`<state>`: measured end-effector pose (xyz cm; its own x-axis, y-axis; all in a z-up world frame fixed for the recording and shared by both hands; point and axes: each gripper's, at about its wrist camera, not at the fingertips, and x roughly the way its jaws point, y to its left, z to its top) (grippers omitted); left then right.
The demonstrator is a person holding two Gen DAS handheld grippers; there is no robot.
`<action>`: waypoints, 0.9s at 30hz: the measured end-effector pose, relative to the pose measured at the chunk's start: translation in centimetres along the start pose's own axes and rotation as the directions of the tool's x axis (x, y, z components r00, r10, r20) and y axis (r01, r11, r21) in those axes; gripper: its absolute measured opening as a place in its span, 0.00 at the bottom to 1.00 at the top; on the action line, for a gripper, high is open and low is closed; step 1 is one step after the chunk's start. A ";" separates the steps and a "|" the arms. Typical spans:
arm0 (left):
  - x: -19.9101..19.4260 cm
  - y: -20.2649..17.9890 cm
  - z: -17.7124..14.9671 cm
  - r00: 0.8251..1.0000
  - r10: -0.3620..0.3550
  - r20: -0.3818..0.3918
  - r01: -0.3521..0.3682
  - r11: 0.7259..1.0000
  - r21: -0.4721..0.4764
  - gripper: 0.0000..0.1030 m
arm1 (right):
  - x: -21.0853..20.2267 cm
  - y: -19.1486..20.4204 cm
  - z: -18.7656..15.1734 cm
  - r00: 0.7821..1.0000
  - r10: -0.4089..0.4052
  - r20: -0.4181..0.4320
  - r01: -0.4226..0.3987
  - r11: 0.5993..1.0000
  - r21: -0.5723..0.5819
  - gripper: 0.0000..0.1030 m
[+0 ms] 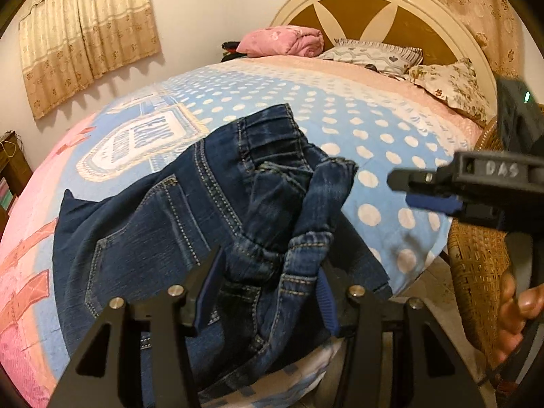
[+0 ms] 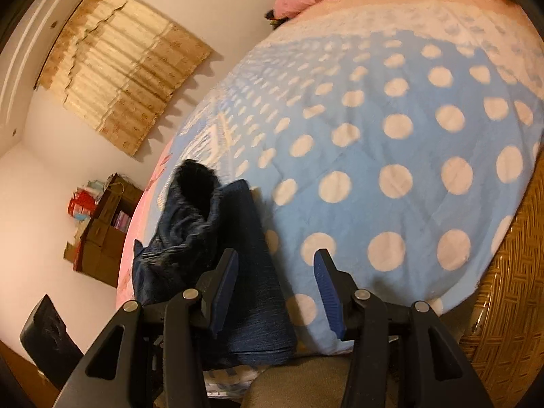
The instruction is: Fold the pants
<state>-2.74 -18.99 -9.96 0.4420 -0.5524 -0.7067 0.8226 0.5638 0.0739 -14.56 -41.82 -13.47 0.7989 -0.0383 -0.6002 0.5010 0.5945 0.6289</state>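
Dark blue jeans [image 1: 170, 210] lie bunched near the front edge of the bed, waistband and a back pocket up, legs folded into a heap. My left gripper [image 1: 268, 289] stands over that heap with its jaws apart; a fold of denim lies between the blue pads [image 1: 209, 292] and I see no pinch on it. My right gripper [image 1: 401, 190] hovers to the right of the jeans over the dotted cover, a hand [image 1: 516, 302] on its handle. In the right wrist view the gripper [image 2: 275, 289] is open and holds nothing, with the jeans [image 2: 190, 224] to its left.
The bed cover [image 1: 340, 108] is blue with white dots and pink bands. A pink blanket [image 1: 282, 40] and pillows [image 1: 374, 54] sit by the headboard. A wicker chair [image 1: 476, 265] stands at the bed's right corner. A brown shelf [image 2: 108, 224] stands by the wall.
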 end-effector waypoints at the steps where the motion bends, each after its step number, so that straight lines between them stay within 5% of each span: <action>1: 0.0 -0.1 0.0 1.000 0.000 -0.002 0.000 1.000 0.001 0.52 | -0.3 0.8 0.1 1.000 0.004 0.005 -0.004 0.999 -0.032 0.47; 7: 0.3 0.0 0.1 1.000 -0.007 -0.015 0.007 1.000 -0.004 0.53 | -1.4 4.4 1.1 1.000 0.017 0.017 -0.014 0.988 -0.157 0.48; 16: 0.9 -1.1 -0.6 0.998 -0.015 -0.054 0.016 1.000 0.019 0.53 | -0.9 3.6 1.5 0.999 0.042 -0.033 -0.045 0.994 -0.105 0.49; 27: 1.6 -1.4 -1.5 0.996 -0.051 -0.078 0.052 0.999 0.016 0.46 | -0.7 4.9 1.7 0.998 0.052 -0.045 -0.059 0.984 -0.170 0.49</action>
<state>-3.73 -19.73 -12.21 0.3704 -0.5304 -0.7626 0.8501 0.5244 0.0482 -12.09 -40.23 -9.19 0.8081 0.0286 -0.5884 0.3895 0.7233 0.5702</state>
